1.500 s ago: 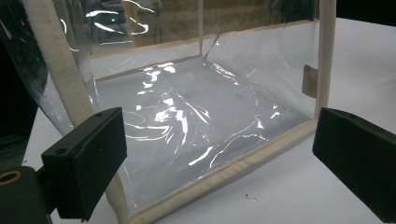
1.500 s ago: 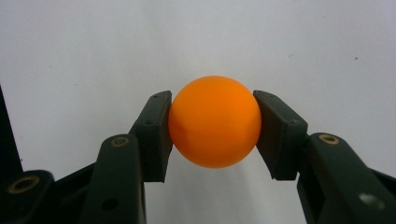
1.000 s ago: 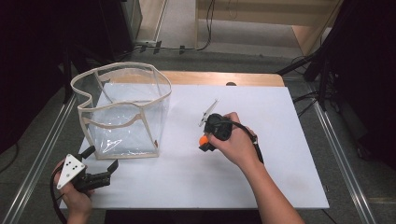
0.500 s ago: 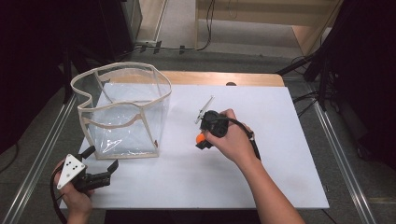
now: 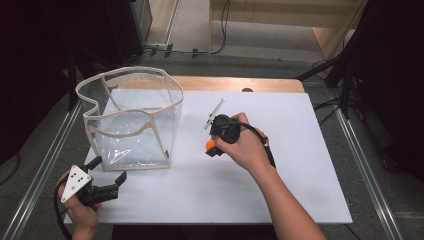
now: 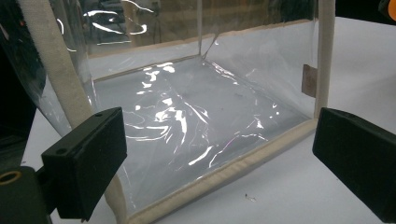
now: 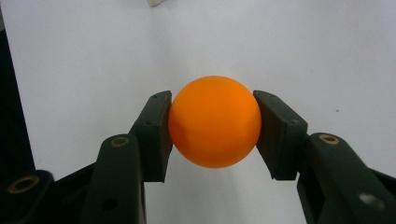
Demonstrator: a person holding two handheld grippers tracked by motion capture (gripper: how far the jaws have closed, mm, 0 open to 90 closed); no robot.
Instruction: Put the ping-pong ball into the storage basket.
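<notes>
Item 1, my left gripper [image 5: 107, 187]: near edge of the white table [image 5: 300, 200], at the left corner. Its 2 jaws stand wide apart and hold nothing; in the left gripper view they frame the lower front of the bag, close to it but not touching.

Item 2, my right gripper [image 5: 212, 147]: mid-table, right of the bag and apart from it. Its jaws are closed against the 2 sides of the orange ball [image 7: 214, 127], and the pads [image 7: 156, 135] press it at its widest part, so I judge the grip secure.

Item 3, the orange ball: plain, smooth, matte, round, with a faint dent or flat low on its left side in the right gripper view. It sits between my jaws over bare table; I cannot tell whether it is lifted clear.

Item 4, clear plastic bag [image 5: 132, 120]: open-topped, beige fabric trim, standing upright at the table's left, empty, walls creased and glaring.

Item 5, thin pale strip [image 5: 214, 114]: lying just beyond my right gripper; purpose unclear.

Step in hand, by my judgement: ball gripped, carry not yet made. The next move calls for lifting it over the bag's rim and releasing it inside, perhaps with my left gripper steadying the soft wall.
</notes>
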